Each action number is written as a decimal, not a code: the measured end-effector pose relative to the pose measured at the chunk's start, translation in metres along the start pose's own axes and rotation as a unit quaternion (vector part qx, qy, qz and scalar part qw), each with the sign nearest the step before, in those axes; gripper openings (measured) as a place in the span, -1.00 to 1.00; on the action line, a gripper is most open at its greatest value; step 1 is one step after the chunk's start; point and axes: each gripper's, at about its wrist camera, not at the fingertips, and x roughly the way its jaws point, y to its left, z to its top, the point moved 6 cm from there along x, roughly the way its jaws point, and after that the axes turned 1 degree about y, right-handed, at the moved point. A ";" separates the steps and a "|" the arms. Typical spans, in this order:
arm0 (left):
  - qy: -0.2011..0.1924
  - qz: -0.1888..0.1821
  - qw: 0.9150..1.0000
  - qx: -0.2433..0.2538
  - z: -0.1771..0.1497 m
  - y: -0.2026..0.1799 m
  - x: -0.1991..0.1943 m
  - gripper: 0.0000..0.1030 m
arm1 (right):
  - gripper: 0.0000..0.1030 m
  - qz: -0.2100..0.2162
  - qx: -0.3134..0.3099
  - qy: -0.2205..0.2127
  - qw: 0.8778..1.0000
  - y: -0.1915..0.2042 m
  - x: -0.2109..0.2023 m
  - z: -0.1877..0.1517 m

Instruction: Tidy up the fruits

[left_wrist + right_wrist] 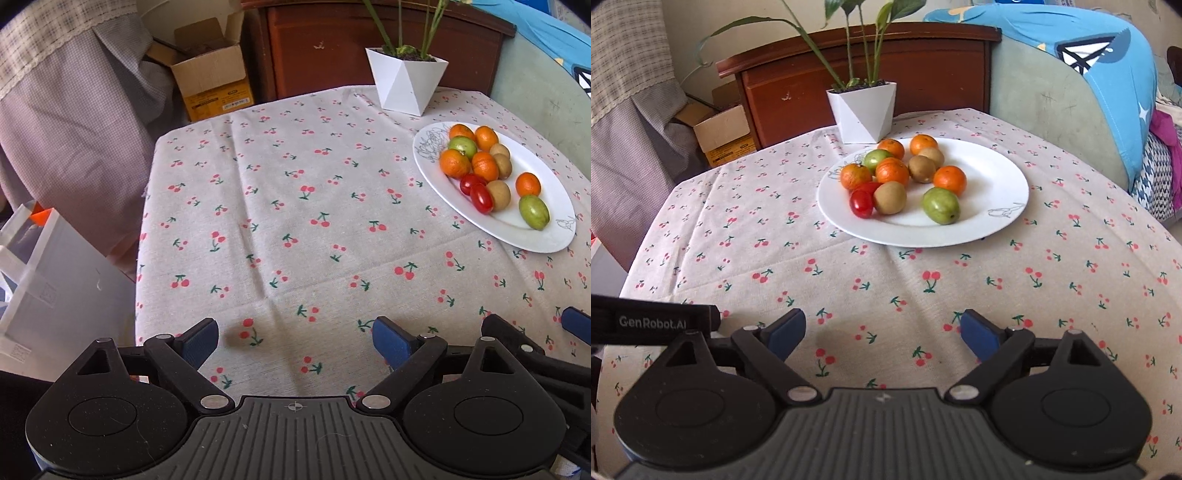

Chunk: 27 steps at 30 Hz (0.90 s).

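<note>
A white plate [997, 173] on the cherry-print tablecloth holds several fruits: small oranges [949, 180], brown kiwis [890, 197], two green fruits [940, 205] and two red tomatoes [861, 203]. In the left wrist view the same plate [546, 184] lies at the far right, with an orange [455, 163] and a tomato [481, 198] on it. My left gripper [295, 338] stands open over bare cloth near the table's front edge, nothing between its blue pads. My right gripper [882, 332] is open too, short of the plate and holding nothing. Its fingers [517, 336] show at the left view's lower right.
A white faceted pot with a green plant [864, 112] stands behind the plate. A wooden cabinet [871, 70] and a cardboard box [212, 79] lie beyond the table. A white bag [48, 280] sits off the left edge, a cushioned seat with blue fabric [1089, 81] at right.
</note>
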 end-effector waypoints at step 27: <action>0.007 -0.005 1.000 -0.018 0.001 0.018 0.007 0.80 | 0.98 -0.020 -0.042 -0.042 0.998 0.025 0.016 -0.003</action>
